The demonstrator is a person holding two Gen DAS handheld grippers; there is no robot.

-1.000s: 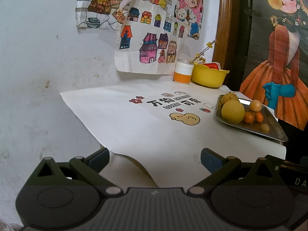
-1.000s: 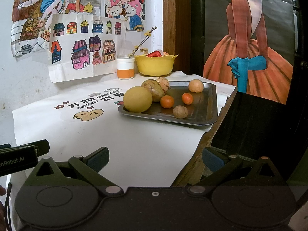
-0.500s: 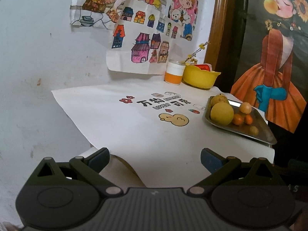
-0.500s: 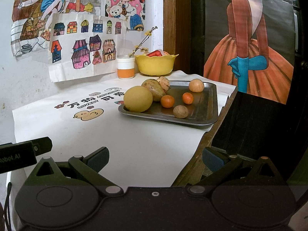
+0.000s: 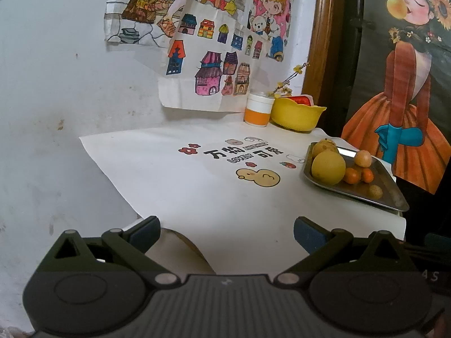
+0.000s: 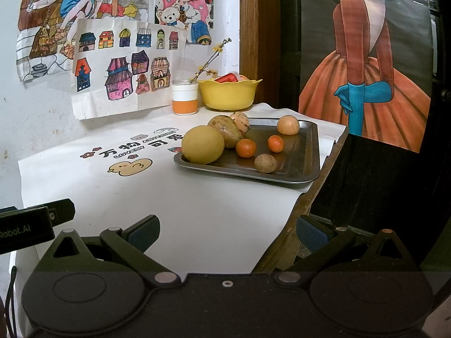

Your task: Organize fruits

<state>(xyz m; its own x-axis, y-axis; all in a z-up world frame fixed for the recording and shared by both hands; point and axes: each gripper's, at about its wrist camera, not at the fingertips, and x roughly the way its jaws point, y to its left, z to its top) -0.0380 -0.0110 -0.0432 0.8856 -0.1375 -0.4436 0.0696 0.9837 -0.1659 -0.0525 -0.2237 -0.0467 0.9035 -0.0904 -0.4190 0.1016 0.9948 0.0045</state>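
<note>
Overhead-lit, white printed tablecloth [image 6: 174, 205] beneath metal tray [image 6: 304, 166], drawings [image 6: 124, 70] behind.

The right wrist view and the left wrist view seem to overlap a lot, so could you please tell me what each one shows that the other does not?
Only the right wrist view shows the speckled fruit at the tray's back and the wooden table edge.

Only the left wrist view shows the painted girl's face and orange bubble, plus the paper cover's left corner.

Both show the metal tray, the large yellow fruit, two small oranges, the yellow bowl and the orange-banded cup. The left gripper and right gripper are open and empty.
</note>
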